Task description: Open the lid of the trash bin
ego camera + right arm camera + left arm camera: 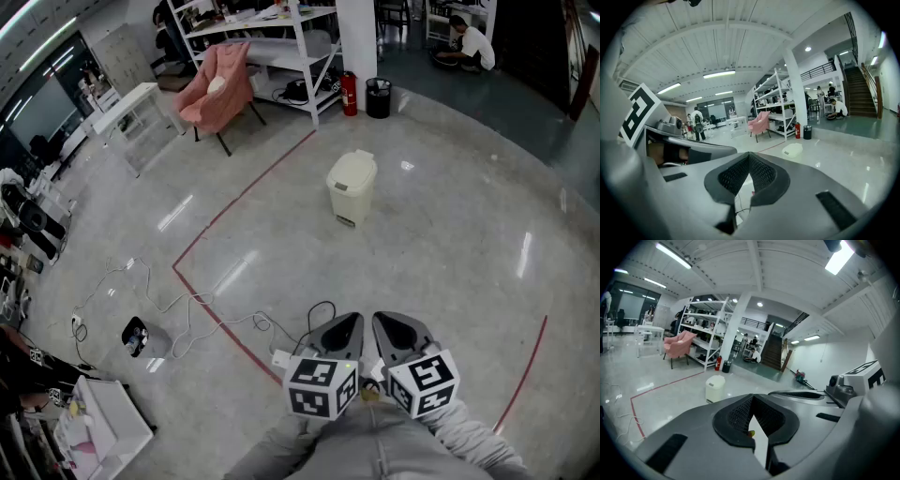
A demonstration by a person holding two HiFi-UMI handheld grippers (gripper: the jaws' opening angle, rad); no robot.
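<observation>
A cream trash bin [352, 187] with its lid down stands on the shiny grey floor, a few steps ahead of me. It shows small in the left gripper view [715, 387] and in the right gripper view [793, 150]. My left gripper [339, 330] and right gripper [397, 329] are held side by side close to my body, far short of the bin. The left gripper [752, 397] has its jaw tips together with nothing between them. The right gripper [749, 155] is likewise shut and empty.
A red tape line [239, 195] runs across the floor left of the bin. White cables and a power strip [139, 336] lie at lower left. A pink chair [218, 86], white shelving [281, 37], a fire extinguisher [349, 94] and a black bin [378, 97] stand behind.
</observation>
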